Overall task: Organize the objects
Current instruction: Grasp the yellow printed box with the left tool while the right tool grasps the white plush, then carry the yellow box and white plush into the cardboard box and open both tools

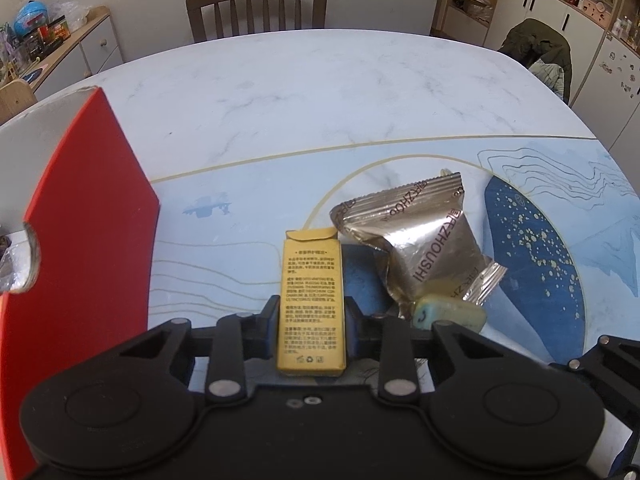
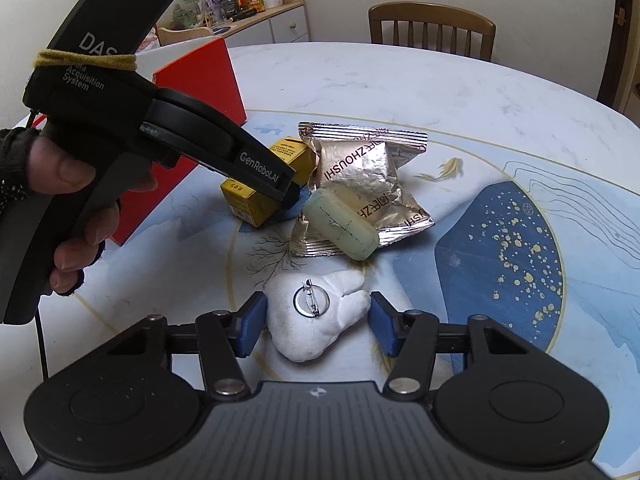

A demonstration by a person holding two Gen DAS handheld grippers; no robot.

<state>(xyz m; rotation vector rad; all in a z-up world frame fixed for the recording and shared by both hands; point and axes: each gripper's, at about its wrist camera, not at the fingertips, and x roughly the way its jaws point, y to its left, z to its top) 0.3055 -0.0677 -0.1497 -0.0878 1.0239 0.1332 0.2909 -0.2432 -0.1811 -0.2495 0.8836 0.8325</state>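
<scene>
While the left tongs point(image 1: 311, 322) clench the yellow box point(image 1: 311, 304) by its long sides, the red box point(image 1: 84, 216) stands just to their left, its near wall a hard edge close beside the grip. Over on the right, the right tongs point(image 2: 316, 320) sit parted around the white plush tooth point(image 2: 316, 314), blue pads point(image 2: 250, 326) either side of it, not visibly pressing. Ahead of the tooth lies the silver packet point(image 2: 360, 184), with the pale green case point(image 2: 340, 224) resting on its near edge, touching. Beyond the packet the bench point(image 2: 400, 80) runs open to the far rim and the wooden chair point(image 2: 432, 28).
</scene>
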